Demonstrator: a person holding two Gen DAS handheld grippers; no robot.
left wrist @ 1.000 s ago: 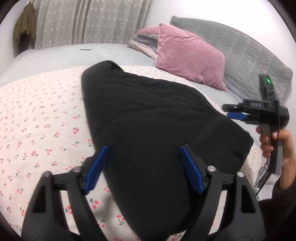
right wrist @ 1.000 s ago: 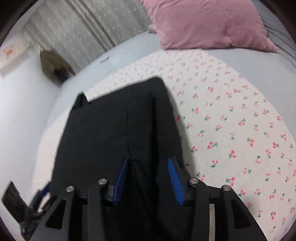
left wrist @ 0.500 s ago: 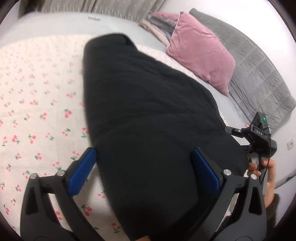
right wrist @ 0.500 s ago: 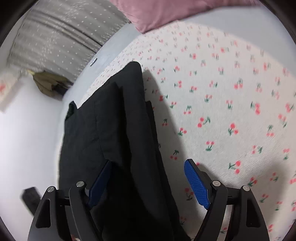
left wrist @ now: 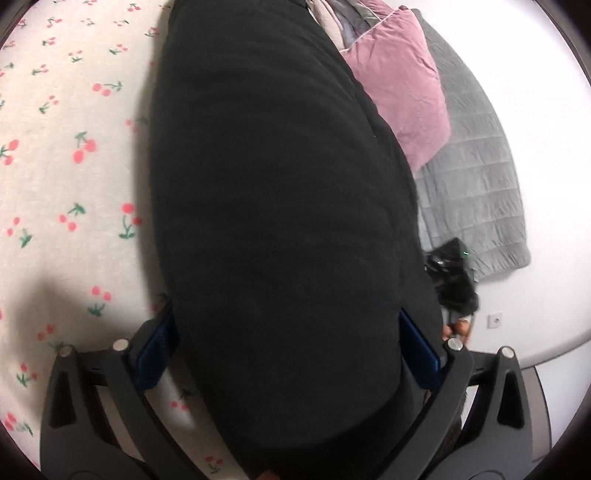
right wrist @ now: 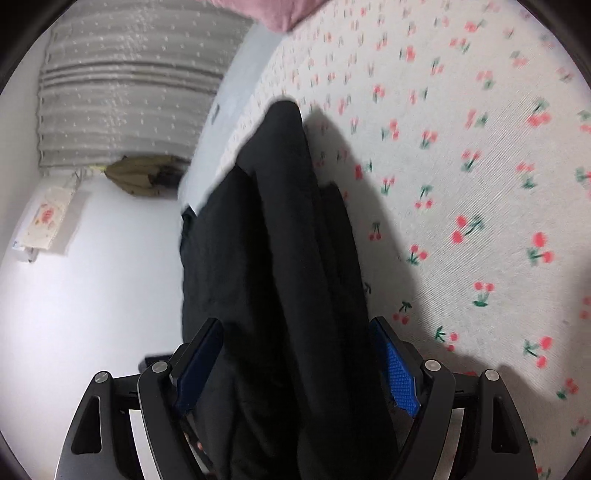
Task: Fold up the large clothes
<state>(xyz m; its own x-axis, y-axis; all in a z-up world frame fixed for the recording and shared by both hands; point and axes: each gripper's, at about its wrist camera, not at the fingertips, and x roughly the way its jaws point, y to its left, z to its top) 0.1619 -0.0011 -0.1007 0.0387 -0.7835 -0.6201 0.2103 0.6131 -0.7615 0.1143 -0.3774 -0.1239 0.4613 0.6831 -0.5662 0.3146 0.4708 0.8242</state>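
Observation:
A large black garment [left wrist: 273, 192] lies folded lengthwise on the cherry-print bedsheet [left wrist: 66, 155]. My left gripper [left wrist: 288, 347] stands wide open, low over the garment's near end. The cloth fills the gap between its blue pads [left wrist: 157, 347], and no squeeze on it shows. In the right wrist view the same garment [right wrist: 280, 251] shows stacked layers along its edge. My right gripper [right wrist: 299, 369] is open and straddles those layers, its right pad [right wrist: 399, 373] just clear of the cloth. The left wrist view also catches the right gripper [left wrist: 450, 273] at the garment's far corner, with a hand under it.
A pink pillow [left wrist: 402, 85] and a grey quilt [left wrist: 476, 177] lie past the garment by the wall, with folded fabrics [left wrist: 332, 22] behind them. A dotted curtain [right wrist: 129, 81] and an olive garment [right wrist: 144, 173] are across the room. The bed's edge [left wrist: 535, 354] runs close by on the right.
Both grippers have dropped toward the garment, rolled and tipped downward. Both have opened wider, and the black cloth now fills much more of each view.

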